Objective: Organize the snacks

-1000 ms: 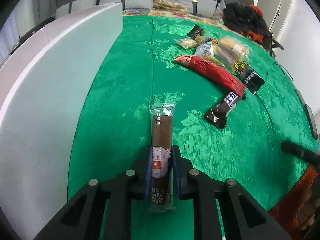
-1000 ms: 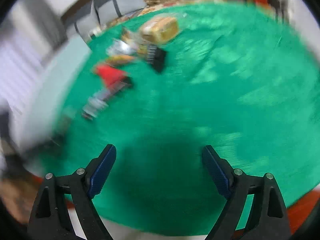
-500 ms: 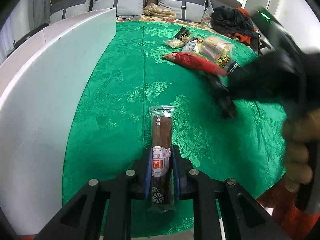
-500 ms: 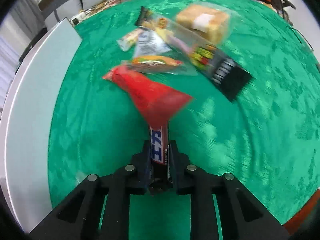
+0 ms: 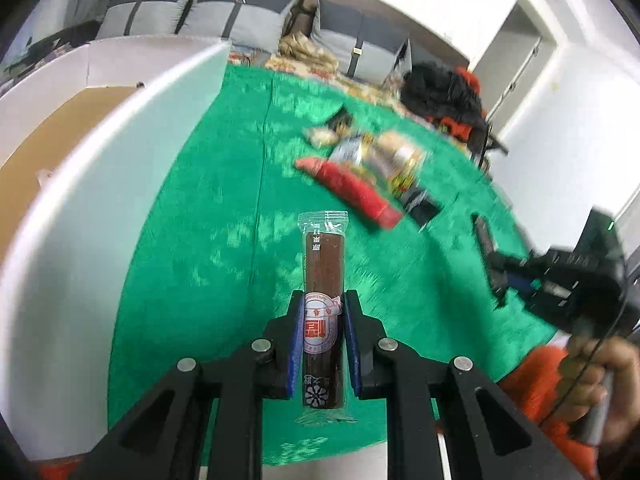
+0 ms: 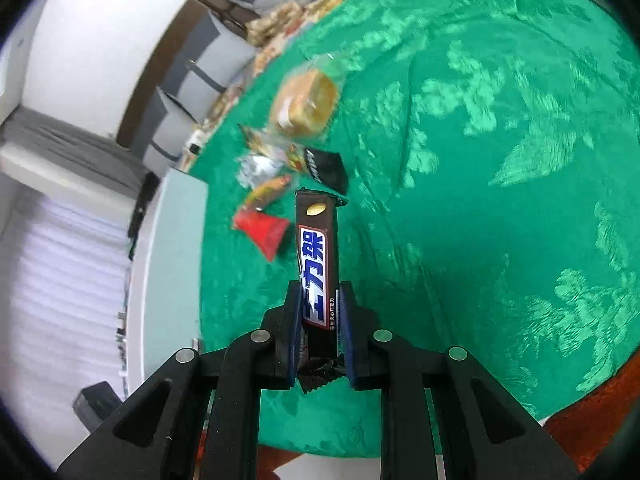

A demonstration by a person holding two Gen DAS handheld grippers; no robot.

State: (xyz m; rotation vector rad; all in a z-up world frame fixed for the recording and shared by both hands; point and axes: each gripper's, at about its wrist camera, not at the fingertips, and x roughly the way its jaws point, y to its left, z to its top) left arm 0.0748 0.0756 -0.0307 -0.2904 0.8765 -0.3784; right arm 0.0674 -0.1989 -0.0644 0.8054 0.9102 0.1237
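Observation:
My left gripper [image 5: 322,312] is shut on a long brown snack stick in a clear wrapper [image 5: 324,276], held above the green tablecloth [image 5: 224,216]. My right gripper [image 6: 319,304] is shut on a dark chocolate bar with blue and white lettering [image 6: 317,256], lifted off the cloth and tilted. In the left wrist view the right gripper [image 5: 500,276] shows at the right edge with a hand [image 5: 592,384] behind it. A heap of snacks lies further back: a red packet [image 5: 352,188] [image 6: 262,230], a black packet [image 6: 326,168] and a wrapped cake [image 6: 306,104].
A white box wall [image 5: 88,200] runs along the left of the cloth, with brown cardboard [image 5: 52,136] inside it. A grey sofa [image 5: 248,28] stands behind the table. Dark clothing [image 5: 444,92] lies at the far right. An orange-red surface [image 6: 592,432] shows below the cloth's near edge.
The right gripper closed on the chocolate bar beside the red packet and lifted it, rolling to one side. The left gripper rose with the brown stick still held.

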